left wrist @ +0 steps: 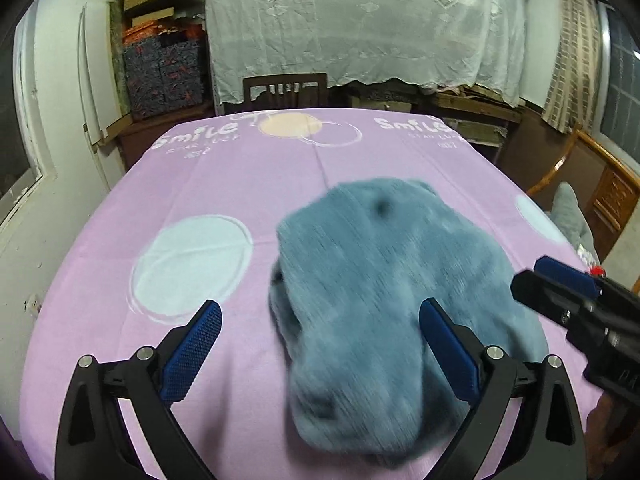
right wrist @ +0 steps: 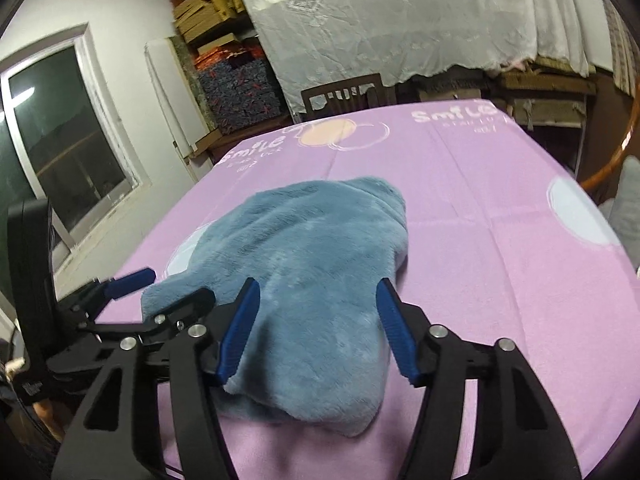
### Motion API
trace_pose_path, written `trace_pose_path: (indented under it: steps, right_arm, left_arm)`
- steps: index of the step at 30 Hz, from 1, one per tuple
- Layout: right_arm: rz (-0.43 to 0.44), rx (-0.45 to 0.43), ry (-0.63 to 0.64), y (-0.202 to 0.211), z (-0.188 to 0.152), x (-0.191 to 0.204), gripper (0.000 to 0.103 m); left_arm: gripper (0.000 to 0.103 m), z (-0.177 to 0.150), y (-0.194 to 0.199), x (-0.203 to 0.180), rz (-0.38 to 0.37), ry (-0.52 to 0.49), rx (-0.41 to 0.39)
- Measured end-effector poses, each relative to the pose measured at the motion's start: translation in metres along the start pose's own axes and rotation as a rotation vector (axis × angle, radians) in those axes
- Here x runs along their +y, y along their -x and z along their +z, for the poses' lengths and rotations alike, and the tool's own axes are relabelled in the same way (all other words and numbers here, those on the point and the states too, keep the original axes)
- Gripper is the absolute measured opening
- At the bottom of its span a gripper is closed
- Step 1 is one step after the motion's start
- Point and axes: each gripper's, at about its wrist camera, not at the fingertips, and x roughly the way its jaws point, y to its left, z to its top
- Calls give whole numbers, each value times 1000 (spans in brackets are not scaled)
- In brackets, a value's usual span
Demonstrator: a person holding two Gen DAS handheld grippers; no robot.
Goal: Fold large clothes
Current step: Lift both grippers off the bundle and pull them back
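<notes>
Item: blue-grey plush garment (left wrist: pixel 384 264), bunched in a rounded heap on the bench (left wrist: pixel 224 184), which is covered by a lilac cloth printed with pale circles and "Smile" lettering. The heap lies toward the near edge, its far end narrowing toward the bench centre.

Left hand-held gripper (left wrist: pixel 320 344): blue-padded fingers spread wide, holding nothing. The garment's near lobe lies between and ahead of them; the right pad (left wrist: pixel 448 348) sits at the garment's side, the left pad over bare cloth. This view is motion-blurred, so contact cannot be told.

Right hand-held gripper (right wrist: pixel 318 328): fingers apart, empty, straddling the garment's near end. The left pad (right wrist: pixel 240 328) lies at the plush; touching cannot be confirmed.

Surroundings: wooden chair (left wrist: pixel 285 88) at the far bench edge, white lace sheet (left wrist: pixel 360 20) draped behind, stacked boxes (left wrist: pixel 160 68) at left.
</notes>
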Motion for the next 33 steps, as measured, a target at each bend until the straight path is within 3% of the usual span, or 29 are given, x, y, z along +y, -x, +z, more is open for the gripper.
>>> trace_pose_path:
  steps: [7, 13, 16, 20, 25, 33]
  right_arm:
    - [-30, 42, -5, -47, 30, 3, 48]
    - [-79, 135, 10, -89, 31, -7, 44]
    - [-60, 159, -18, -96, 26, -17, 44]
    - [-28, 147, -66, -93, 15, -27, 44]
    - [-53, 101, -48, -70, 6, -20, 44]
    - [-83, 103, 1, -46, -9, -14, 48]
  left_arm:
    - [100, 31, -45, 19, -30, 83, 93]
    - [100, 21, -74, 22, -58, 101, 157]
    - [100, 13, -79, 21, -72, 108, 157]
    - [100, 9, -75, 18, -61, 88, 139]
    - [100, 3, -60, 24, -71, 122, 122]
    - [100, -12, -39, 17, -40, 94, 89]
